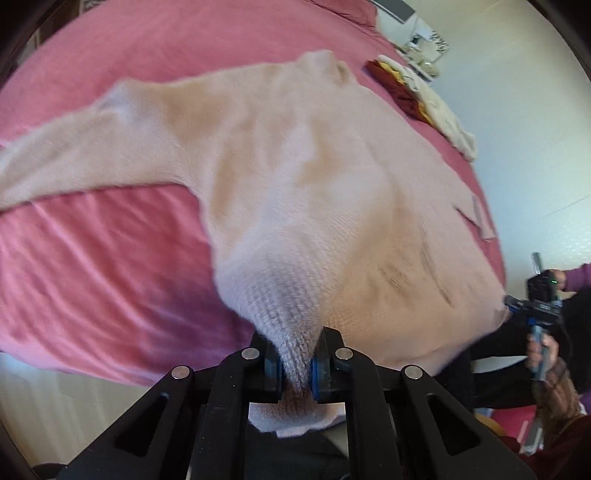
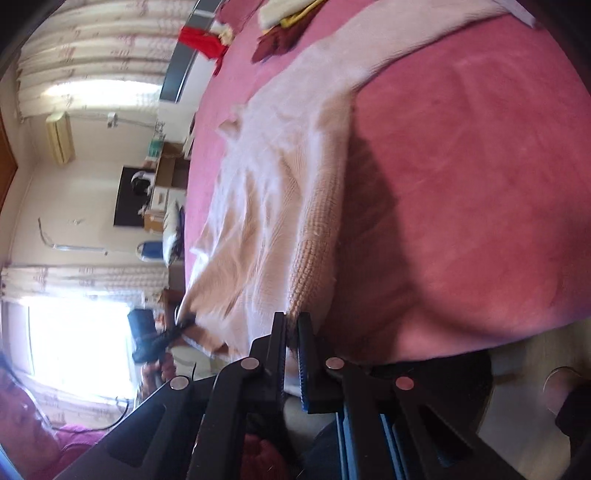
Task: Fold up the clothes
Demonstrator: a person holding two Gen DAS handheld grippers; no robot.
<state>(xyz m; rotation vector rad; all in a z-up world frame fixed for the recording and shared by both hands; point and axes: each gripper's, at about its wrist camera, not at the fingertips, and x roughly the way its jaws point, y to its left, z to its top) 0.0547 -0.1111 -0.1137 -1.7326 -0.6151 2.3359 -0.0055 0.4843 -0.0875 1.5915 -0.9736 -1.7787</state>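
Note:
A pale pink knit sweater (image 1: 295,158) lies spread on the pink bed (image 1: 110,258), one sleeve stretched out to the left. My left gripper (image 1: 296,363) is shut on a bunched corner of its hem at the near edge. The right gripper (image 1: 511,306) shows at the far right of this view, pinching the other hem corner, with a hand on its handle. In the right wrist view the sweater (image 2: 273,192) runs away from my right gripper (image 2: 291,332), whose jaws are shut on the ribbed hem. The left gripper (image 2: 184,323) appears there at the left, holding the opposite corner.
A pile of other clothes (image 1: 413,88), dark red, yellow and cream, lies at the far right side of the bed. The pile (image 2: 284,26) also sits at the top of the right wrist view. Beyond the bed are curtains (image 2: 92,48), a window and furniture. A foot (image 2: 561,387) stands on the floor.

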